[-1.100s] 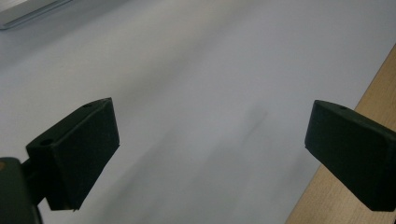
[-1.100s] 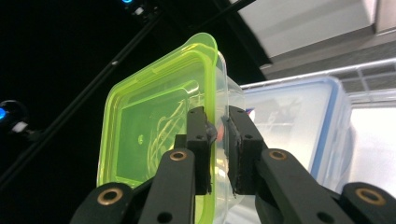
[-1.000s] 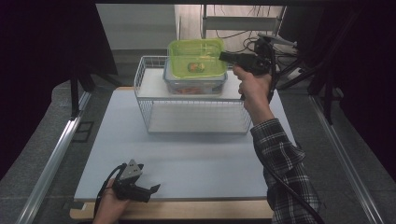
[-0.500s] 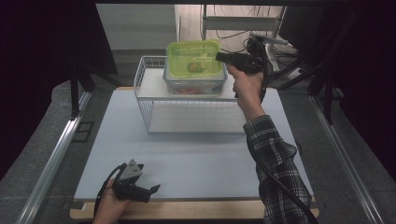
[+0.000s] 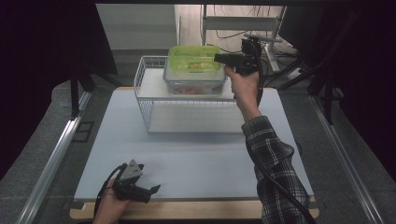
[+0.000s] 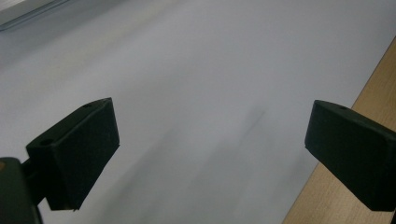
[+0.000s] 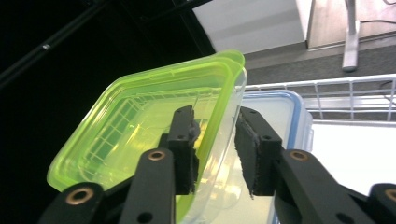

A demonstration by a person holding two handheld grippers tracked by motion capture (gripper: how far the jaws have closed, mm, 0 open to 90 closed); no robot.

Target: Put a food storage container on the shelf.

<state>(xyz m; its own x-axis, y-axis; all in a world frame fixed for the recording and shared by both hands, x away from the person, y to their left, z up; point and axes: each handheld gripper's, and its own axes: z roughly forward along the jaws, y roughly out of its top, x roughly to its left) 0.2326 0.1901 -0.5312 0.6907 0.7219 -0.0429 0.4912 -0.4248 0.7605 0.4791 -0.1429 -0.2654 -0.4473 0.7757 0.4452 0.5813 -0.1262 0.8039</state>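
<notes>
Right gripper (image 7: 215,149) straddles the rim of the green-lidded container (image 7: 154,140) we are working with; its jaws have just been opening, and the rim wall sits between pads that no longer seem to press it, one inside and one outside. We see the container tilted, stacked on the blue-rimmed container (image 7: 285,121) on the upper shelf of the white wire rack (image 5: 149,88). We judge it light, thin clear plastic, stiff enough at the rim but springy in the walls and rather slippery, so a shallow pinch could let it twist or slide. We would take it at the rim near a corner, where the lip gives the pads an edge to catch. Farther out, our left gripper (image 5: 137,186) rests spread wide and empty on the white table mat (image 5: 196,158), near its wooden front edge.
</notes>
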